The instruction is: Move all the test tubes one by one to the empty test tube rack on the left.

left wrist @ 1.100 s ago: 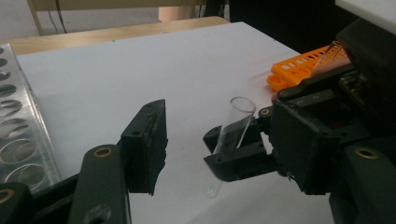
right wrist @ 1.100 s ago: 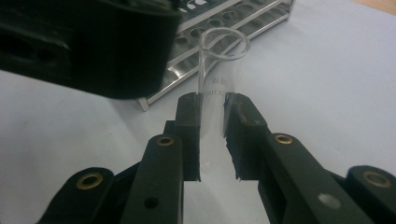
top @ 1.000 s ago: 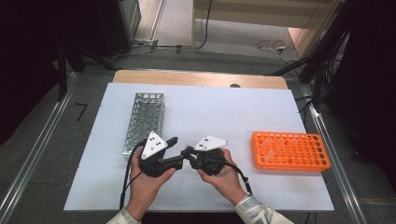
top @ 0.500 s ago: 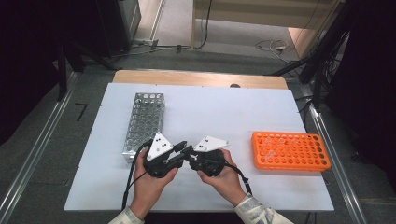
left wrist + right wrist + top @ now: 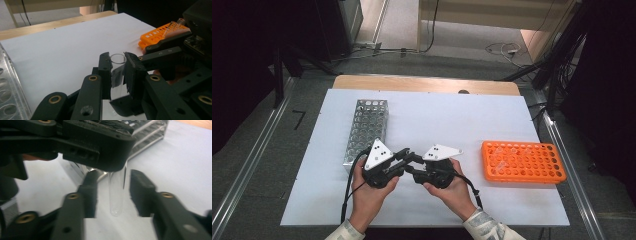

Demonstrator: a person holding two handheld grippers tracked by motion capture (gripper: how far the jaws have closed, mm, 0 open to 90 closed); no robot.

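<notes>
Tongs, left [image 5: 117, 72]: pressed onto a clear test tube [image 5: 118, 75] just below its open rim; jaws have just been closing, and the tube stands upright between the pads.
Tongs, right [image 5: 113, 192]: spread to either side of the tube's rounded lower end [image 5: 116, 195], pads clear of it; jaws have just been opening.
Tube's place: in the air between the two hands, above the tabletop [image 5: 432, 120], near its front edge.
Handling: likely light, stiff, slick and breakable; a gentle pinch near the rim looks safest, as a hard squeeze could crack it or let it slide.
Racks: metal rack [image 5: 367, 130] to the left, orange rack [image 5: 522, 162] to the right with a few tubes in it.
Surface: plain white sheet, flat, on a wooden top.
Room: dark surroundings, cables on the floor beyond.
</notes>
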